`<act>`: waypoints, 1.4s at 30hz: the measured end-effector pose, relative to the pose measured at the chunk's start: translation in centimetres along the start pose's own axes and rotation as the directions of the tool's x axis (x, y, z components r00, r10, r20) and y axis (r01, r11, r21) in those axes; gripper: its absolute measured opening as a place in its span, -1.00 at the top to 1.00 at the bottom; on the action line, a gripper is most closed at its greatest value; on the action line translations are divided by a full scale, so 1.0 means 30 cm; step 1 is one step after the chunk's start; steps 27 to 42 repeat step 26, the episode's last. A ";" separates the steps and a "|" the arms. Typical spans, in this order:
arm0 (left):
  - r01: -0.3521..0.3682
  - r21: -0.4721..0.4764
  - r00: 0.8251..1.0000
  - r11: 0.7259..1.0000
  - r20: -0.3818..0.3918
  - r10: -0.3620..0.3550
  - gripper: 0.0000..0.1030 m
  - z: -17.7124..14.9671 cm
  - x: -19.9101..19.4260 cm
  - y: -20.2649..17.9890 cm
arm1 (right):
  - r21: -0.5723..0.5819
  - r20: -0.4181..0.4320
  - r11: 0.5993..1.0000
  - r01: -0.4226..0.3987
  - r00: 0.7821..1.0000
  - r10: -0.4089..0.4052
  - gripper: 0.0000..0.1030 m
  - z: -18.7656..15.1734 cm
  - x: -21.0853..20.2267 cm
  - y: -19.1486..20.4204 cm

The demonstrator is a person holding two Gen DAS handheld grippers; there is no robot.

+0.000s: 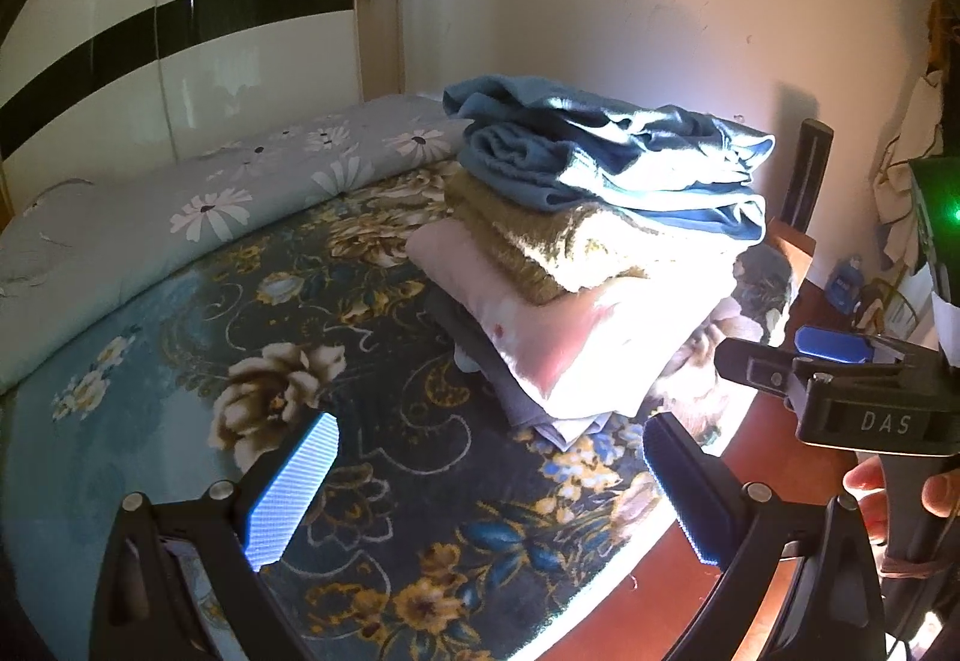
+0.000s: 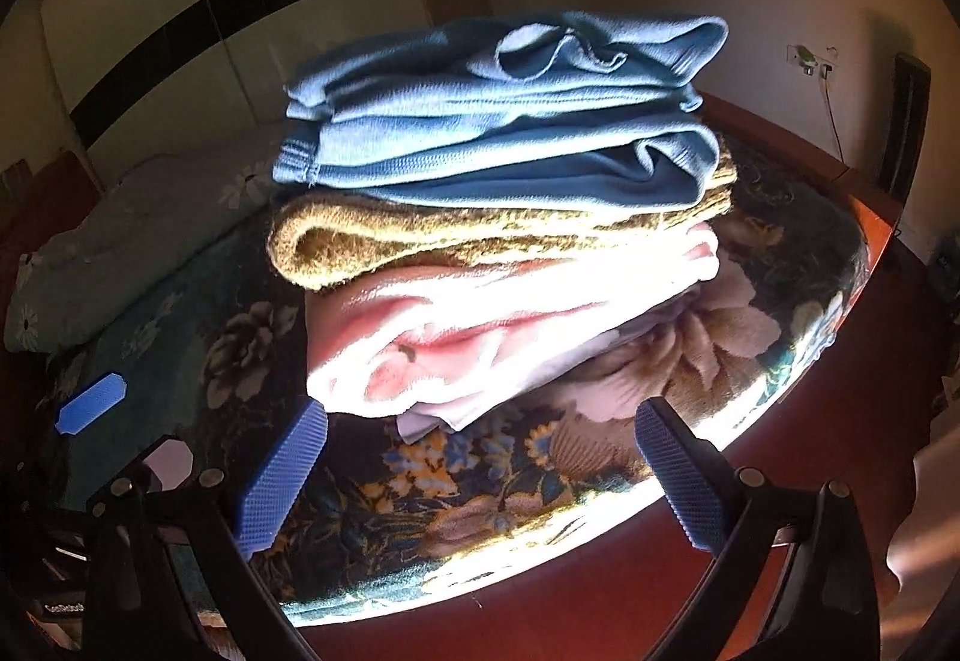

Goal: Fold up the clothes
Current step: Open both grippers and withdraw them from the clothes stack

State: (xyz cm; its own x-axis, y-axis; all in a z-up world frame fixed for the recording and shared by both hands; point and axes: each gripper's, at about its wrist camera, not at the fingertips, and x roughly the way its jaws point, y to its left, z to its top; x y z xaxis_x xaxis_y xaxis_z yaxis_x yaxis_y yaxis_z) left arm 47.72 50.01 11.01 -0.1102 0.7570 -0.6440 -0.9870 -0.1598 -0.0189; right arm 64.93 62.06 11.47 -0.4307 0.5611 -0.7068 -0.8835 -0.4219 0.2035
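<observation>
**Folded Stack Stands Finished as Both Grippers Hang Back, Empty**

A pile of folded clothes [image 2: 498, 217] sits near the edge of a bed covered in a dark floral blanket [image 1: 336, 337], with a blue garment [image 2: 498, 120] on top, a mustard knit [image 2: 480, 235] beneath it, a pink piece [image 2: 498, 337] lower down and pale lilac cloth at the very bottom. The left gripper [image 1: 492, 493] hovers short of the stack, its fingers spread wide and holding nothing; the right gripper [image 2: 480, 475] faces the same pile from closer in, likewise spread and empty, and neither touches the cloth. A rolled daisy-print quilt [image 1: 180, 217] lies along the far side of the bed, in front of a white wardrobe [image 1: 150, 48] with a black stripe. No unfolded garment shows in either view, so the folding appears to be at or near its end, with the stacking step complete. The blue garment's top layer is rumpled and its hem bunched, so a next move, if any, would likely call for tidying that layer or fetching another item from out of view, with a light touch, since the pile stands close to the bed's edge
</observation>
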 end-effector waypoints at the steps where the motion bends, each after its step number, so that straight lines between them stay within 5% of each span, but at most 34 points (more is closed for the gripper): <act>1: -0.002 0.001 1.000 1.000 -0.002 0.002 -1.00 -0.003 0.002 0.000 | -0.001 -0.002 1.000 -0.002 1.000 0.002 -0.99 -0.002 0.003 0.000; 42: -0.007 0.006 0.999 1.000 -0.044 0.007 -1.00 -0.037 0.039 0.008 | -0.013 -0.034 1.000 0.013 0.999 -0.013 -0.99 -0.036 0.041 0.006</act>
